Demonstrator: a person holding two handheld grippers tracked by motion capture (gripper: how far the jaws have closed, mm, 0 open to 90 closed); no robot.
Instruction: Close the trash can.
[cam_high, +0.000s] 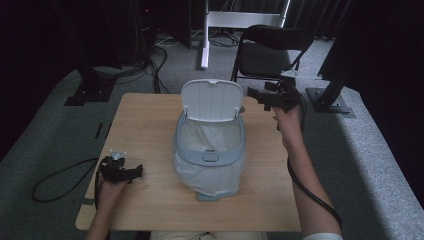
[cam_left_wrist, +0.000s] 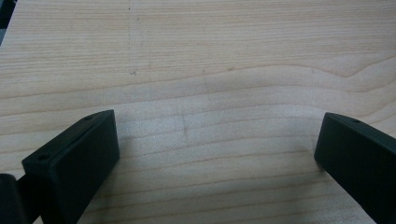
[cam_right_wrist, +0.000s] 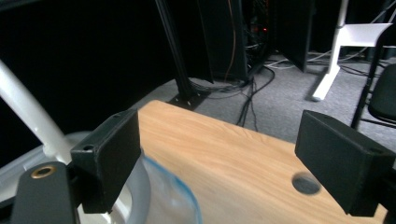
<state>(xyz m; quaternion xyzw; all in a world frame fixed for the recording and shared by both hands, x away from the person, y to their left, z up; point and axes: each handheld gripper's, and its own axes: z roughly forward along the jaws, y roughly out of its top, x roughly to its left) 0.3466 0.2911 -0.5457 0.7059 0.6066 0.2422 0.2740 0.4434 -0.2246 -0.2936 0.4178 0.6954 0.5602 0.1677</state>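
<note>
A grey-blue bin stands mid-table on the wooden table. Its white lid is raised upright at the back, and a translucent bag lines it and drapes over the front. My left gripper rests at the table's near left, well apart from the bin; its jaws stand wide open over bare wood. My right gripper is held up just right of the lid, open and empty. The lid's white edge and the bag's blue-tinted rim show beside its left jaw.
A black folding chair stands behind the table's far right. A white stand leg and cables lie on the grey carpet. Black frame feet flank the table. A round hole sits in the tabletop.
</note>
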